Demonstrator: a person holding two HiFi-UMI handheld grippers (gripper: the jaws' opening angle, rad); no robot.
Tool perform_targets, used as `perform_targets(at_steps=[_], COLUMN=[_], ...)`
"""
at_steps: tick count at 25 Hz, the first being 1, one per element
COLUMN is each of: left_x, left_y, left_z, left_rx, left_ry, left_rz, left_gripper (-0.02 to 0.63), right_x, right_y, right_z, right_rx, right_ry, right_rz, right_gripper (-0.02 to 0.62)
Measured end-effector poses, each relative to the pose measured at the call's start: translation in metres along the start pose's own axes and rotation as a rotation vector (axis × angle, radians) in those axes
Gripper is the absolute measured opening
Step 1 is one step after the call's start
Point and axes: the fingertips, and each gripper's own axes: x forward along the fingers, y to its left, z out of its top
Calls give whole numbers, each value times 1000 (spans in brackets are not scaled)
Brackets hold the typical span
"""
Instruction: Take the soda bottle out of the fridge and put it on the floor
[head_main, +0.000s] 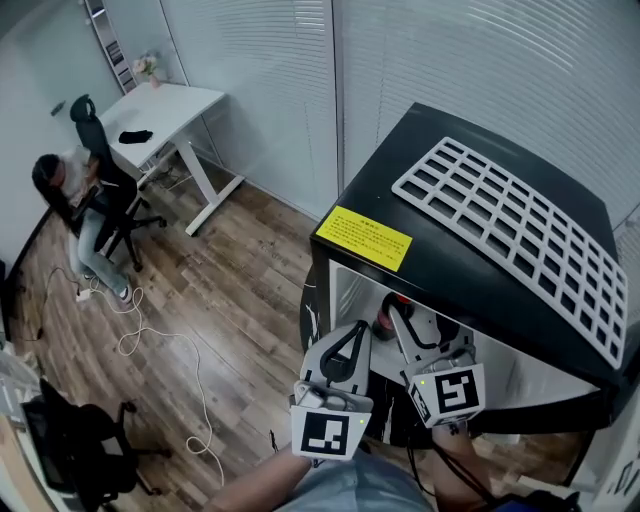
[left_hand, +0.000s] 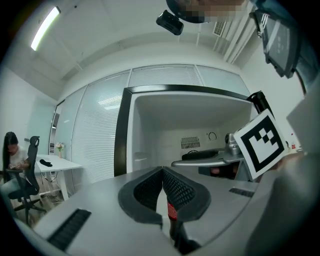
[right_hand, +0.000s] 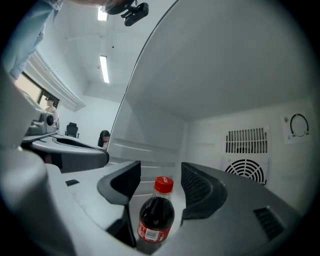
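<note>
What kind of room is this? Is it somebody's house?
Most likely an office, not a house: a white desk with a black office chair beside it, long window blinds, and a small black fridge standing on the wooden floor.

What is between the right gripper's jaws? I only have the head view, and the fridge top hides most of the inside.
Observer: The right gripper view shows a soda bottle between the jaws of the right gripper. The jaws stand apart with a gap on either side and are not gripping it.
Operator: Is it upright and capped?
Observer: Yes, it is upright with its red cap on and dark drink inside. Its base is hidden.
Operator: And the left gripper?
Observer: The left gripper view shows the left gripper with its pads meeting and nothing between them.
</note>
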Motion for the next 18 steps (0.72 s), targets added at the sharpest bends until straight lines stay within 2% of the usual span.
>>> perform_targets(at_steps=[10, 18], left_x=[9, 10], left_y=[-2, 3], left_z=[-10, -14], left_rx=[-13, -27], left_ry=[22, 30], left_rz=[-43, -42], left_gripper=[17, 17], right_x=[29, 44], right_y=[1, 1], right_z=[-14, -21], right_rx=[-12, -21], right_ry=[49, 74], right_rz=[26, 42], right_gripper=[245, 202])
